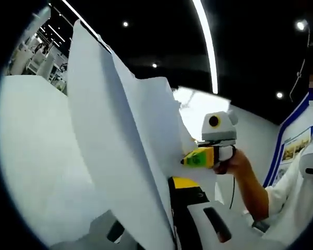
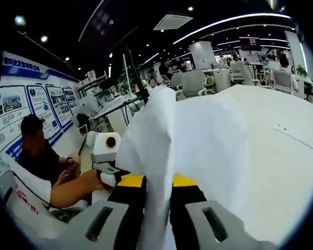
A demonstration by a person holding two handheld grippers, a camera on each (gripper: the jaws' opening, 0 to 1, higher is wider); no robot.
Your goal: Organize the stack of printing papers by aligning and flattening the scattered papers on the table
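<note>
Above the table (image 2: 281, 172), papers (image 2: 198, 140) lifted on edge: pinched by left gripper (image 1: 169, 219) at one side, right gripper (image 2: 157, 203) at the other. Risk: loose sheets slipping out if tilted, or creasing under uneven pull.

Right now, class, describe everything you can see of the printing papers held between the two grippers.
The printing papers are plain white sheets, thin and limp, with no print visible. They are lifted off the white table and stand roughly on edge, bowed and curling at the top rather than flat. The left gripper clamps them between its jaws at one edge, and the right gripper pinches them likewise. Their edges look uneven, not yet aligned.
</note>
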